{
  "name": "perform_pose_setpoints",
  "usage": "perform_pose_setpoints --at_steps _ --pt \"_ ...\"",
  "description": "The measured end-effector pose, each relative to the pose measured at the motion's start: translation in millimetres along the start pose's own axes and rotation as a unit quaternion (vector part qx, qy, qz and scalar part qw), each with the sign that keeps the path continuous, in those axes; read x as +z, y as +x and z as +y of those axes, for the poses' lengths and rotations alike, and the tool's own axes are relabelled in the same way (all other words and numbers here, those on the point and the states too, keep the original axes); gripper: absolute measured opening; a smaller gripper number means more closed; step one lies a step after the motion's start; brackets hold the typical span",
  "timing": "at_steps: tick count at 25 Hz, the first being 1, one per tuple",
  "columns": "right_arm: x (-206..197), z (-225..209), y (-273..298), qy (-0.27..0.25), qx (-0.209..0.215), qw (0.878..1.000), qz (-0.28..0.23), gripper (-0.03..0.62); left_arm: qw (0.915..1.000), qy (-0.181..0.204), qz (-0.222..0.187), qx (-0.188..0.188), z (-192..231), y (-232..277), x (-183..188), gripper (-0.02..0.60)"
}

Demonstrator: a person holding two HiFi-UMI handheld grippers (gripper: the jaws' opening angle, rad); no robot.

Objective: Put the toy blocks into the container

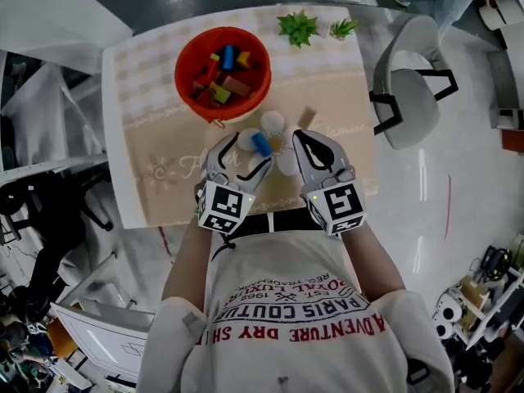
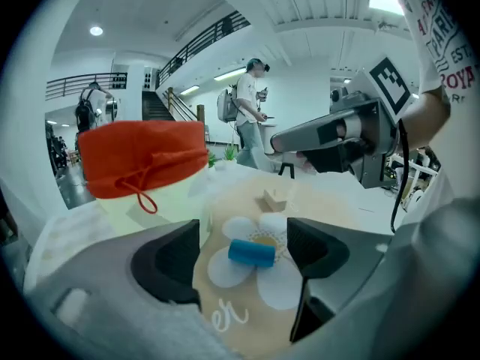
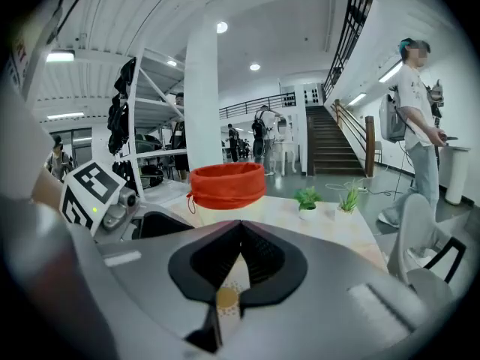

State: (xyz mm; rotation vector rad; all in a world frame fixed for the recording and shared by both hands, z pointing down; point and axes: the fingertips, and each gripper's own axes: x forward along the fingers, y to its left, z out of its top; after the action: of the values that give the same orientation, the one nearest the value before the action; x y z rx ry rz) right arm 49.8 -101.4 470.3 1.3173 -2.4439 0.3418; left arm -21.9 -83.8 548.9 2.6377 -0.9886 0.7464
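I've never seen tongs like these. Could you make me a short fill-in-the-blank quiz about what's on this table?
The short cylinder toy block between the open left tongs is coloured ___.
It lies on a printed white ___ on the beige tablecloth.
The orange-red fabric basket holds several toy ___.
The closed tongs are in the person's ___ hand.
Missing words: blue; flower; blocks; right.

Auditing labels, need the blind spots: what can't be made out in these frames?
- Blocks in the orange container: both gripper views, its wall hides them.
- Block count: head view, pile overlaps, too small.
- Mat under the right claw: right gripper view, shut jaws leave a sliver.
- Tan block's exact shape: small in head view, soft in left gripper view.
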Motion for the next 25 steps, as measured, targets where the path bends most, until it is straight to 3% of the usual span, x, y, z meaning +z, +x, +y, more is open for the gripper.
perform_pose_setpoints --at_steps 6,15,17,21,25 --pt "-25.7 -6.0 0.8 0.018 -0.008 1.000 0.019 0.002 0.9977 0.003 0.048 -0.048 -15.6 34.4 -31.7 0.380" --pt "-41.5 -18.5 -1.7 0.033 -0.020 0.999 0.034 0.002 0.9903 0.033 0.101 -0.089 -19.7 66.4 -52.4 0.371" --pt "-42.4 -20.3 -2.4 0.032 -0.021 0.999 0.036 0.002 0.9898 0.038 0.105 -0.089 -19.1 66.9 -54.5 0.321" --pt "-41.3 -20.9 -4.0 0.029 -0.019 0.999 0.038 0.002 0.9886 0.043 0.106 -0.097 -22.1 62.7 -53.7 0.319" --pt "-32.9 -17.2 -4.8 0.021 -0.013 0.999 0.030 0.002 0.9925 0.034 0.082 -0.083 -18.3 52.5 -38.4 0.319"
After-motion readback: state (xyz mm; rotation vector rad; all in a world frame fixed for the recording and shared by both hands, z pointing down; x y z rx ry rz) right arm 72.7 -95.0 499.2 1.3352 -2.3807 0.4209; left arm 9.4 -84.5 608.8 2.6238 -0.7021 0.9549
